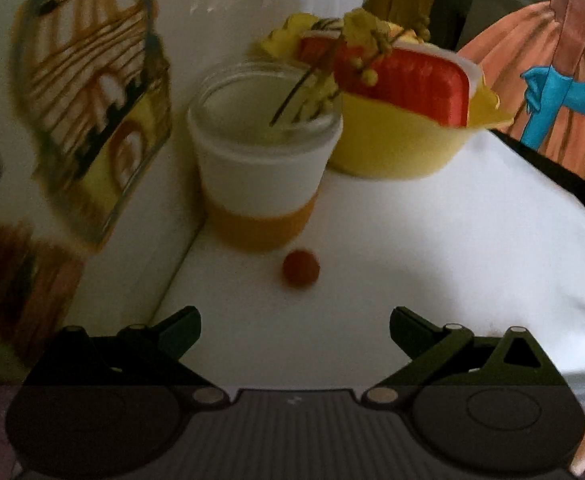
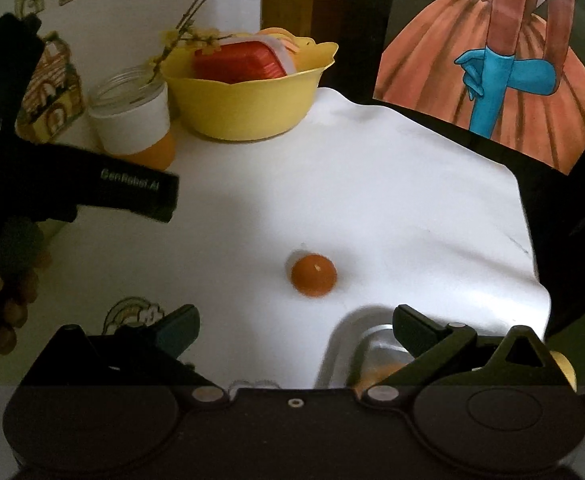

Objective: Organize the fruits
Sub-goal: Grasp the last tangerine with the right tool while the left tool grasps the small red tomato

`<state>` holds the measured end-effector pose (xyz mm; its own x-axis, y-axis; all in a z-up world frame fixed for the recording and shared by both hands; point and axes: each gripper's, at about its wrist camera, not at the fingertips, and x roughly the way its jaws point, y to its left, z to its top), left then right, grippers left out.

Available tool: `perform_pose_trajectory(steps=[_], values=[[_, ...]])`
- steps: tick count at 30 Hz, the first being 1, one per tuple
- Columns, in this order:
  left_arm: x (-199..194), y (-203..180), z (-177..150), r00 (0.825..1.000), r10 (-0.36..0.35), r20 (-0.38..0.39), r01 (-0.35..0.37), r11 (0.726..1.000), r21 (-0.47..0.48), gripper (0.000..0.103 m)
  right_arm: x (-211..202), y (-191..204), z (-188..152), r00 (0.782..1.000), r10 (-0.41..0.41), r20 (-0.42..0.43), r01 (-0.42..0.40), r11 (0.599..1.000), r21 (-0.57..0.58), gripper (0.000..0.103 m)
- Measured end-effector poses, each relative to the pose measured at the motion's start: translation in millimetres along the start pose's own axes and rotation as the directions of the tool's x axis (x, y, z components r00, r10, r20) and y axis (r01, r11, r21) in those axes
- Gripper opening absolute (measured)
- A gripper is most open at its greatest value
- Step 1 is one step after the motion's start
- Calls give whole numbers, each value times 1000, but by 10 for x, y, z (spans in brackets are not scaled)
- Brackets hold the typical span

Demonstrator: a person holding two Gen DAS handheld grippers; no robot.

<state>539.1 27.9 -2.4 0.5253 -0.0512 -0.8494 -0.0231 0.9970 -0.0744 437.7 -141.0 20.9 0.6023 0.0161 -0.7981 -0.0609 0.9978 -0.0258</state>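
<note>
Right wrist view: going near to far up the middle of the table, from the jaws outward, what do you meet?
Right gripper with jaws open → small orange fruit alone on the white table → yellow bowl holding a red container at the far edge.

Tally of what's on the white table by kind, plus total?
Orange fruit: 1
Yellow bowl: 1
Glass jar: 1
Metal tray, partly hidden: 1
Total: 4
</note>
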Motion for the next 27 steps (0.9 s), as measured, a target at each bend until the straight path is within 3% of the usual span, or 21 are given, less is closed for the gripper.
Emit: perform_pose_trajectory(steps=[7, 11, 27], values=[[209, -20, 157, 999, -24, 24, 22, 997, 68, 102, 214, 65, 88, 1000, -13, 5, 13, 1000, 4, 102], [301, -73, 167, 999, -30, 37, 26, 993, 111, 101, 350, 41, 122, 1000, -28, 0, 28, 1000, 13, 96], [315, -129, -75, 998, -44, 47, 37, 990, 133, 71, 608, -1, 148, 998, -42, -46, 44, 998, 44, 74]])
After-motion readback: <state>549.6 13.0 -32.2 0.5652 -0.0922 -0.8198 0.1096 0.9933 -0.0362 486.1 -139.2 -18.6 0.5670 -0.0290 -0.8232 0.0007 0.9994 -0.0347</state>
